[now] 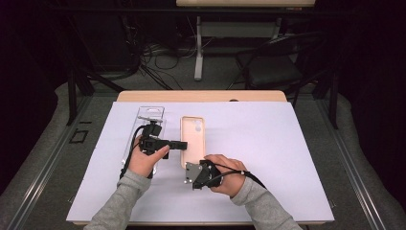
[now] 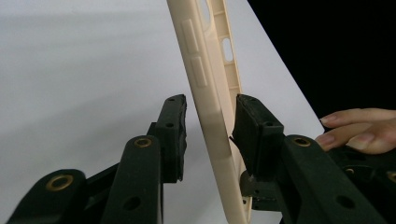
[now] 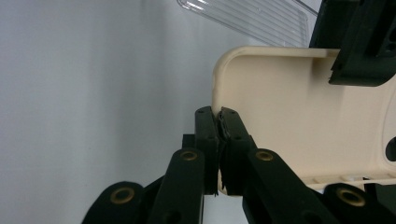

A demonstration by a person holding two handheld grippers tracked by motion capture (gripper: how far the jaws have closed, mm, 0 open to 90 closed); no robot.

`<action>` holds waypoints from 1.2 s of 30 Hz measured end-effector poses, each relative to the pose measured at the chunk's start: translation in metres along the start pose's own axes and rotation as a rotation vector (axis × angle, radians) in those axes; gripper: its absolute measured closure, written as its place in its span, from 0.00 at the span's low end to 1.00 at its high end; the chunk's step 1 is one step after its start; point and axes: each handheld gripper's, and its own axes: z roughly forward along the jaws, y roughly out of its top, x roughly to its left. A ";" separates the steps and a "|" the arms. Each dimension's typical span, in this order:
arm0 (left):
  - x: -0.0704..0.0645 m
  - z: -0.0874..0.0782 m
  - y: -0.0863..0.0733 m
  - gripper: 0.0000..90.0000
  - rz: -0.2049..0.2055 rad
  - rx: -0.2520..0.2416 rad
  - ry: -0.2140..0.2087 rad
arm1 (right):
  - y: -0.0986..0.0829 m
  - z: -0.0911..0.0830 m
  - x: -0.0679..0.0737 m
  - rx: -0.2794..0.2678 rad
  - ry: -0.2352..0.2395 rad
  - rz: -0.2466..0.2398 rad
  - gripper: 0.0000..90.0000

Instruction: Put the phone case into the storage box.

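Two grippers, one phone case (image 1: 192,141), one clear plastic package (image 1: 149,116).

Your right gripper (image 3: 218,122) has its jaws pinched together on the case's edge; your left gripper (image 2: 208,122) straddles its side wall, jaws apart, with the package beyond them.

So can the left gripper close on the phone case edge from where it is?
Probably yes: the left gripper is open with the phone case edge between its jaws, while the right gripper pinches a corner.
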 end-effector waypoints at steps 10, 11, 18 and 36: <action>0.003 -0.002 -0.001 0.78 -0.069 -0.014 -0.024 | 0.001 0.000 0.002 0.001 -0.004 -0.008 0.98; 0.003 -0.002 -0.001 0.78 -0.076 -0.021 -0.025 | 0.001 0.001 0.002 0.001 -0.003 -0.007 0.98; 0.005 -0.003 -0.002 0.79 -0.108 -0.011 -0.031 | 0.002 0.001 0.003 0.006 -0.006 -0.017 0.98; 0.005 -0.001 -0.003 0.88 -0.154 -0.006 -0.040 | 0.003 0.002 0.004 0.005 -0.003 -0.019 0.98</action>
